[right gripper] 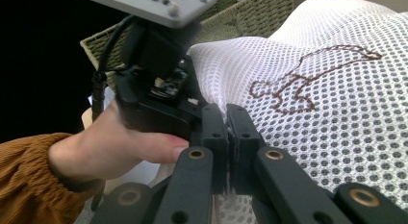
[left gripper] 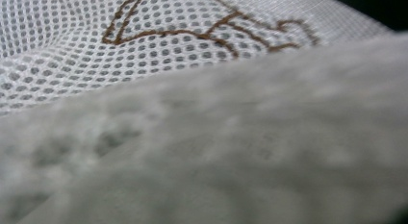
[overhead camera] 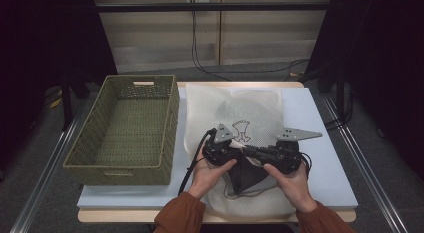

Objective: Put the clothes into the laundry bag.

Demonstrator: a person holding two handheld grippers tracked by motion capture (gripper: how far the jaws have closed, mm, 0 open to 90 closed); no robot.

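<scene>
High view shows the white mesh bag (overhead camera: 235, 115) lying on the blue-grey table (overhead camera: 327, 143) beside the green woven basket (overhead camera: 125, 128), the right gripper (right gripper: 226, 137) clamped closed on its mesh edge, the left gripper (overhead camera: 220, 148) touching it, jaw state unclear

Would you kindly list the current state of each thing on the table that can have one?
Woven basket: empty, upright, on the table's left side.
Mesh bag: lying on the table beside the basket, near edge gripped.
Right gripper: shut on the mesh bag's edge.
Left gripper: pressed against the mesh; jaw state cannot be told.
</scene>
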